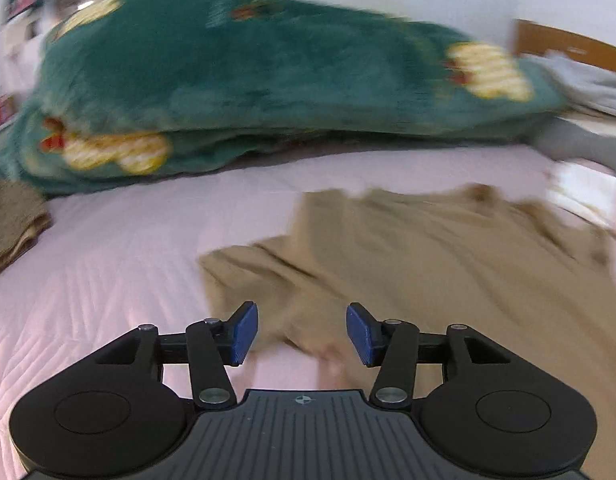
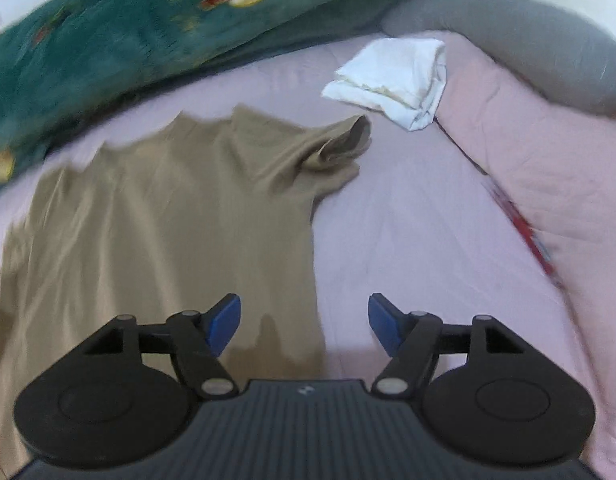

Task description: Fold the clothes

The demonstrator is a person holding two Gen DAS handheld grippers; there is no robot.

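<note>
with the tan shirt (image 2: pixel 160 216) lying spread flat on the pink bed (image 2: pixel 408 240) and my left gripper (image 1: pixel 302 334) and right gripper (image 2: pixel 304 322) both wide and empty over its near hem, i'd pinch corners evenly.

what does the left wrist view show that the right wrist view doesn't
Only the left wrist view shows the folded brown towel at the bed's left edge, the wooden headboard and the left gripper, open above the shirt's hem. Only the right wrist view shows the pink pillow, the whole folded white cloth, the shirt's bunched sleeve and the right gripper, open over the shirt's right edge. Both share the tan shirt lying on the pink bedsheet, the green blanket behind it and the grey pillow.
</note>
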